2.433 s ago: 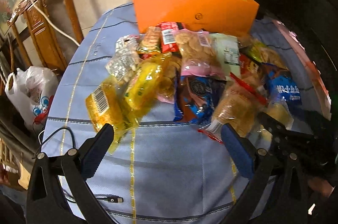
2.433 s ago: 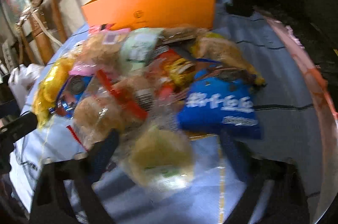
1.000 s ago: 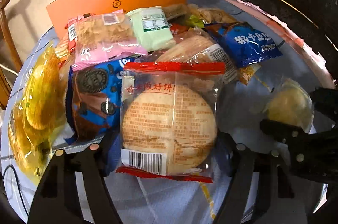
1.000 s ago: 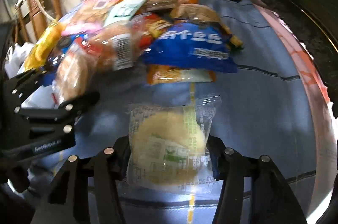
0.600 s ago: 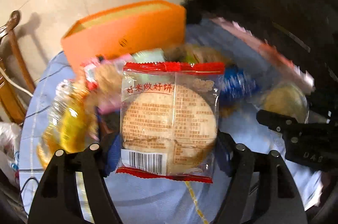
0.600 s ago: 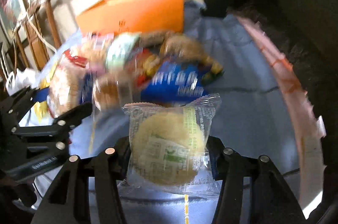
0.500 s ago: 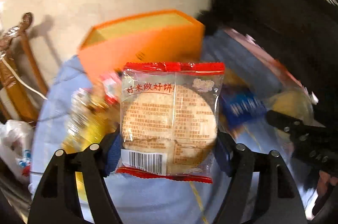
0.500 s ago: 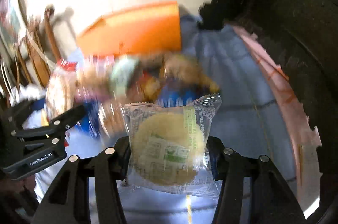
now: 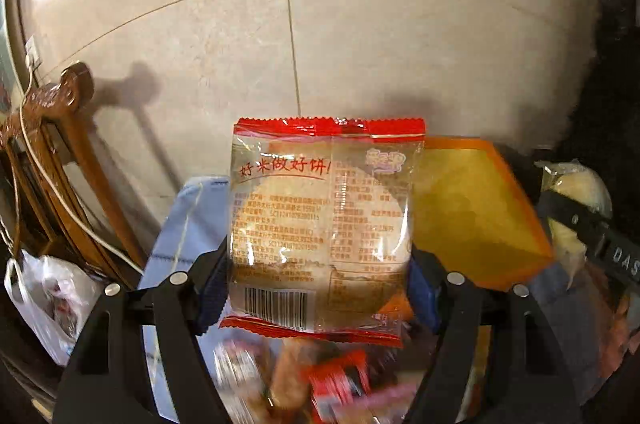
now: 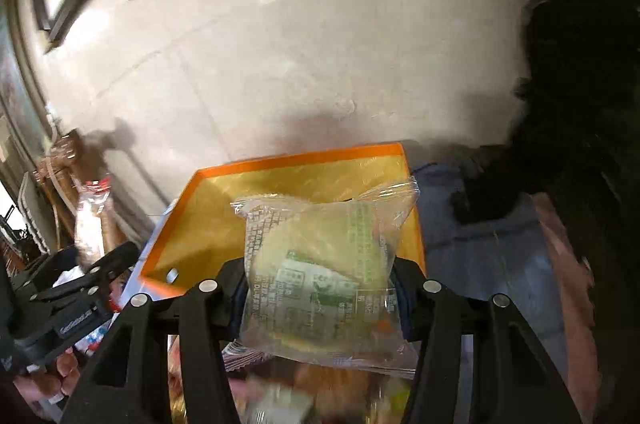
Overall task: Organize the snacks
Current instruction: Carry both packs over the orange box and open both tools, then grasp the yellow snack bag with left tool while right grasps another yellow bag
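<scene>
My left gripper (image 9: 320,284) is shut on a round rice cake in a clear packet with red ends (image 9: 320,224), held up in the air. The orange box (image 9: 472,216) lies behind and to its right, open at the top. My right gripper (image 10: 320,288) is shut on a pale round cake in a clear packet with green print (image 10: 324,264), held just in front of the orange box (image 10: 280,191). The snack pile (image 9: 320,384) is a blur below both grippers. The left gripper (image 10: 80,288) shows at the left of the right wrist view.
A blue tablecloth (image 10: 480,236) covers the table. A carved wooden chair (image 9: 60,143) and a white plastic bag (image 9: 44,296) stand at the left by the tiled wall. A dark mass (image 10: 580,103) fills the right side.
Both grippers have risen from the table with their packets and moved toward the orange box. The snack pile has dropped to the bottom of both views.
</scene>
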The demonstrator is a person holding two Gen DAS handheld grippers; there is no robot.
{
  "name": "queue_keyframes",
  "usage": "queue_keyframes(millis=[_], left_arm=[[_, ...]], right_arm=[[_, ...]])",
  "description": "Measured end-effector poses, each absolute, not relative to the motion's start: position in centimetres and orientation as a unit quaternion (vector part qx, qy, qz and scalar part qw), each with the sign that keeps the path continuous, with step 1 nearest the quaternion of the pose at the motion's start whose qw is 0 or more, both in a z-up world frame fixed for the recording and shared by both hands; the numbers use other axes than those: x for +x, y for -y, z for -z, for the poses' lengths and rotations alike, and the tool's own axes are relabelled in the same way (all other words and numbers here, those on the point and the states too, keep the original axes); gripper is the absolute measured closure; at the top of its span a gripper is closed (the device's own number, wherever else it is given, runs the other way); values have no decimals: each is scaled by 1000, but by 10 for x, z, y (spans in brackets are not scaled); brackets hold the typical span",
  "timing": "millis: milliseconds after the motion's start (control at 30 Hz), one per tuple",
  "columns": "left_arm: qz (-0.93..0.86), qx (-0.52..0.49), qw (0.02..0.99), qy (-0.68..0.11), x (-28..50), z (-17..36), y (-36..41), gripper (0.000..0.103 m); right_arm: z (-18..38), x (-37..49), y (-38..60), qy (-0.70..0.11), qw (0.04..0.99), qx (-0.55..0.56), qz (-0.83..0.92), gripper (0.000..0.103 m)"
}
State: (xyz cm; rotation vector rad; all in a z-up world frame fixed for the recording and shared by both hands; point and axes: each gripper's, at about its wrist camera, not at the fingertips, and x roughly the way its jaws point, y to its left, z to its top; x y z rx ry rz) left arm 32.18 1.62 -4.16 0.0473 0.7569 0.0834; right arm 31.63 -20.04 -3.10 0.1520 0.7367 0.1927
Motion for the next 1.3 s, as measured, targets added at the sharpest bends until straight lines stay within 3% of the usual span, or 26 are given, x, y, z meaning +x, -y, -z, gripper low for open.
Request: queue_keyframes(millis=[267, 333, 367, 700, 867, 1133, 1300], left_arm=[[-54, 33, 918, -391, 374, 65, -15, 31], [-34, 29, 920, -390, 380, 64, -9, 13], [-39, 30, 921, -386, 375, 63, -11, 4], [-78, 26, 925, -371, 339, 50, -18, 4], [-90, 98, 920, -368, 261, 47, -52, 4], [-64, 72, 909, -406, 102, 78, -100, 4], [-106, 114, 905, -397, 59, 124, -100, 4]], right_arm=[[63, 363, 204, -387, 916, 78, -76, 46], [67, 370, 211, -387, 916, 85, -65, 23], [66, 371, 213, -382, 918, 88, -54, 4], [33, 330, 231, -346, 934, 83, -25, 3], [31, 266, 232, -364, 928, 62, -42, 3], [77, 157, 157, -409, 900, -46, -140, 3], [113, 130, 91, -484, 840, 25, -243, 3]])
